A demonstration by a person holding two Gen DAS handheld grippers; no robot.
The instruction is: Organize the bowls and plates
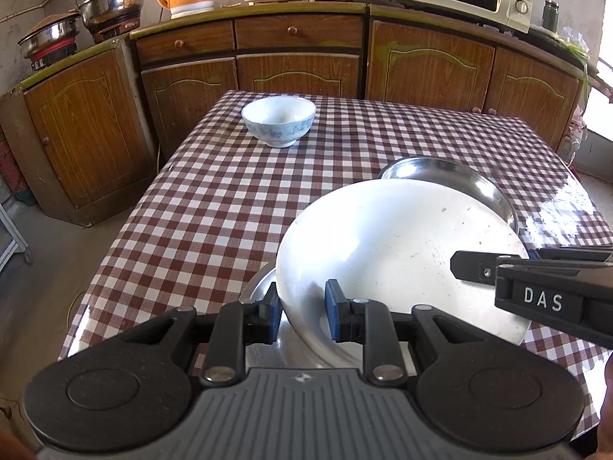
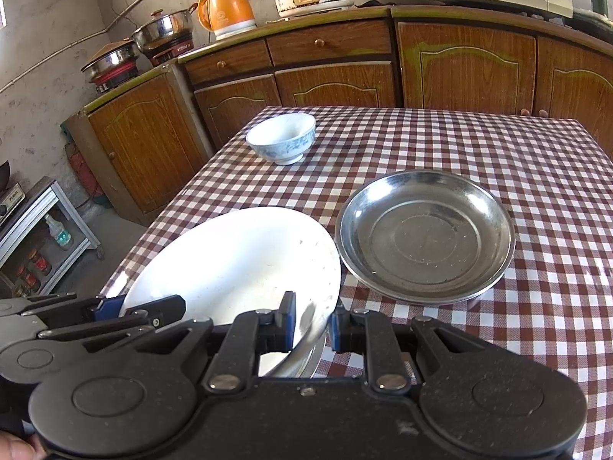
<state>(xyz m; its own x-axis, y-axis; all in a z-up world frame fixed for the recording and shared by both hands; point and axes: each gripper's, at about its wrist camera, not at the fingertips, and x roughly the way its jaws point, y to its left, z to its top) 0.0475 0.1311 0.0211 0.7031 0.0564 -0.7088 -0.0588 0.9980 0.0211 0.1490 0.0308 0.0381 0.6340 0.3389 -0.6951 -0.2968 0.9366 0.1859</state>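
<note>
left wrist view is showing the left gripper [image 1: 304, 308] nipping the near rim of a round, glossy white ceramic plate [image 1: 398, 253], tilted above a steel dish underneath. the right gripper [image 2: 312, 322] is pinching the opposite rim, jaws nearly closed. a shallow stainless steel plate [image 2: 425, 235] is lying beside it on the checked oilcloth table [image 2: 536, 176]; a blue-patterned porcelain bowl [image 2: 281, 138] is sitting farther back.

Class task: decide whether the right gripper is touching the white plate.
Touching. The right wrist view shows the right gripper with its blue pads clamped on the white plate's near rim.
</note>
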